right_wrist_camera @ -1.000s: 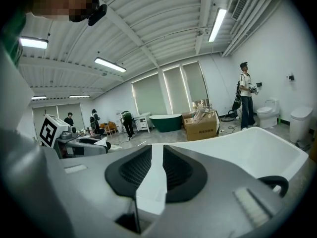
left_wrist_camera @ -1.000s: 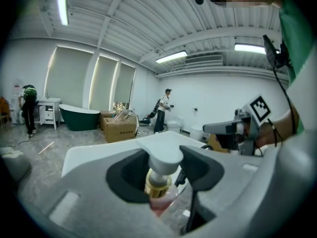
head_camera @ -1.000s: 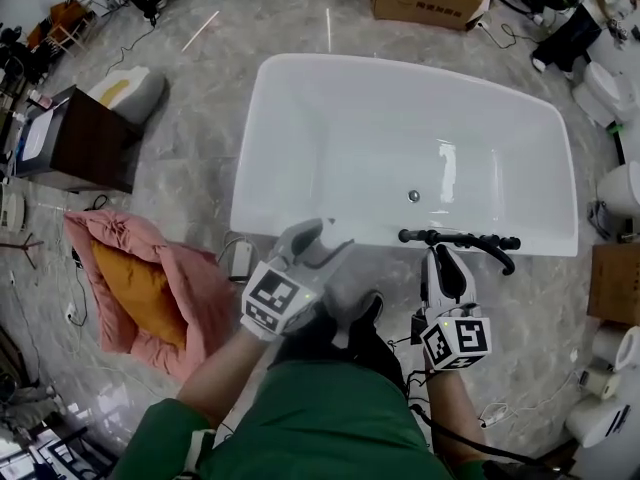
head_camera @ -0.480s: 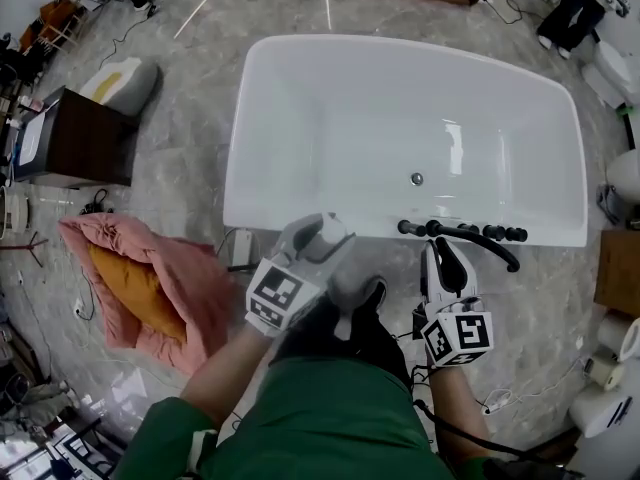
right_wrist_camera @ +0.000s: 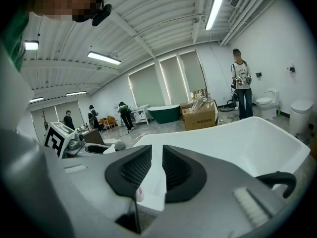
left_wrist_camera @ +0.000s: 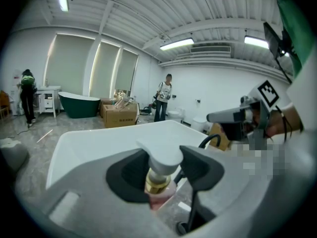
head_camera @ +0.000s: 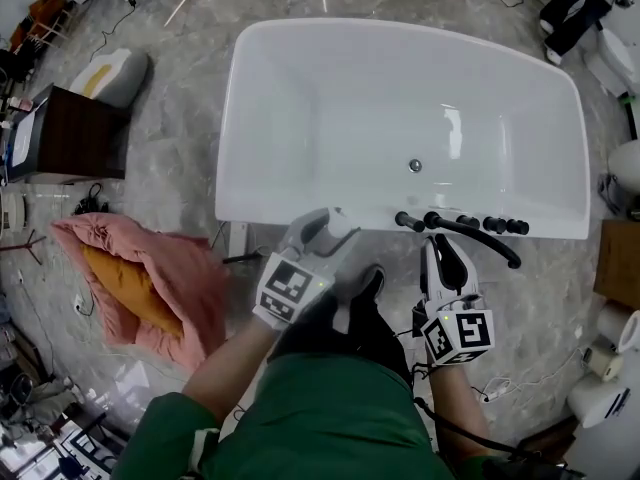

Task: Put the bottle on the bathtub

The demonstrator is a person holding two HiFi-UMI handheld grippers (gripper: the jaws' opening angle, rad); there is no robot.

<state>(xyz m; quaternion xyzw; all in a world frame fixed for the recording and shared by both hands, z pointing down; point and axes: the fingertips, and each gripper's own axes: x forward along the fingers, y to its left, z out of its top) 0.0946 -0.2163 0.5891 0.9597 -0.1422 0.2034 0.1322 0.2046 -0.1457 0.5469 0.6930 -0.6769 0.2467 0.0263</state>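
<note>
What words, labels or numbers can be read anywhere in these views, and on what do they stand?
No text here can be read.
Print on the cardboard box: too small and blurred to read.
The marker cubes: black-and-white square patterns only, no words.
The bottle: no label in view.

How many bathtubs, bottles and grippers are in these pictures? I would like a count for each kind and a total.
Bathtubs: 2, the white bathtub and the dark green bathtub
Bottles: 1, the bottle in the left gripper
Grippers: 2, with the right gripper
Total: 5
</note>
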